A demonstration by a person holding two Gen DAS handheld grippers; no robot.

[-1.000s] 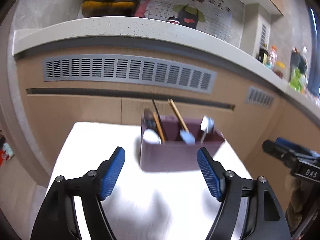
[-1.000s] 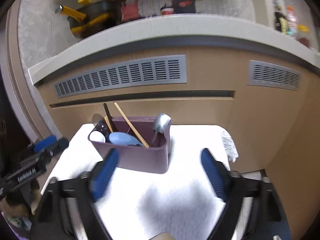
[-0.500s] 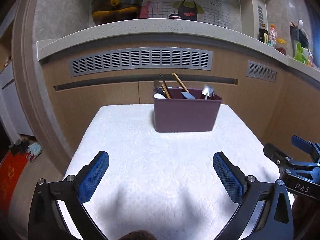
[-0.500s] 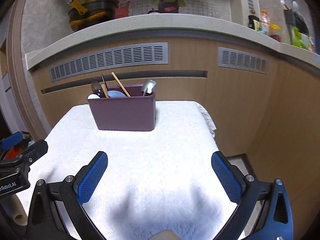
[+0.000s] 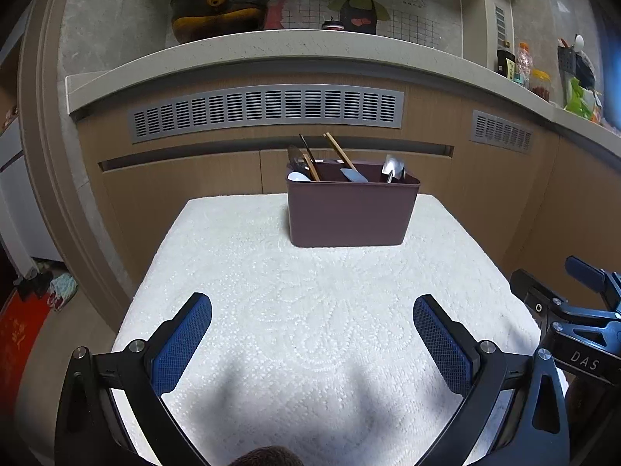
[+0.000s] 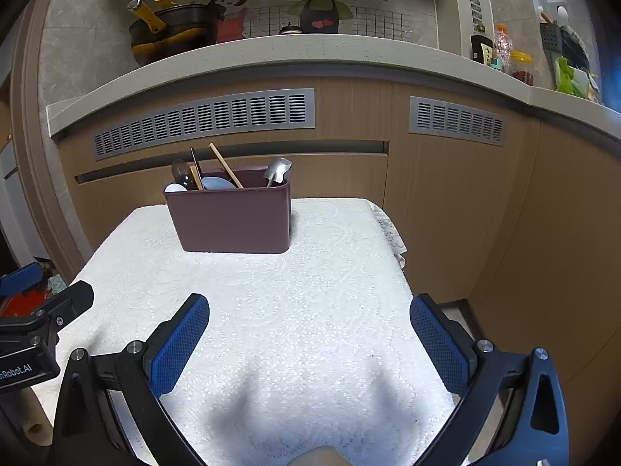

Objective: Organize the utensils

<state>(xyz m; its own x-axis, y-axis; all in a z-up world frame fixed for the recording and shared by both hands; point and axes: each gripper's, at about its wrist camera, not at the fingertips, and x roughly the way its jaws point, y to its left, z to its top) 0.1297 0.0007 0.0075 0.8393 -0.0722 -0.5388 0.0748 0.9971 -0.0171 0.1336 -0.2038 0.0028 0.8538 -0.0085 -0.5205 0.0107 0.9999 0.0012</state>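
Note:
A dark maroon utensil holder [image 5: 351, 211] stands at the far end of a table with a white textured cloth [image 5: 310, 310]; it also shows in the right wrist view [image 6: 233, 217]. Chopsticks [image 5: 339, 153], spoons and a metal spoon [image 5: 392, 167] stick out of it. My left gripper [image 5: 312, 339] is open and empty, well back from the holder. My right gripper [image 6: 308, 339] is open and empty, also well back. The right gripper's body shows at the left wrist view's right edge [image 5: 574, 318].
Wooden cabinets with grey vent grilles [image 5: 268, 110] stand right behind the table. The counter above carries a black pan [image 5: 219, 9] and bottles [image 6: 500, 48]. The cloth hangs over the table's right edge [image 6: 392, 233]. Floor clutter lies at the left [image 5: 39, 295].
Both grippers have pulled back from the utensil holder, which now looks farther away. Both stayed open and empty.

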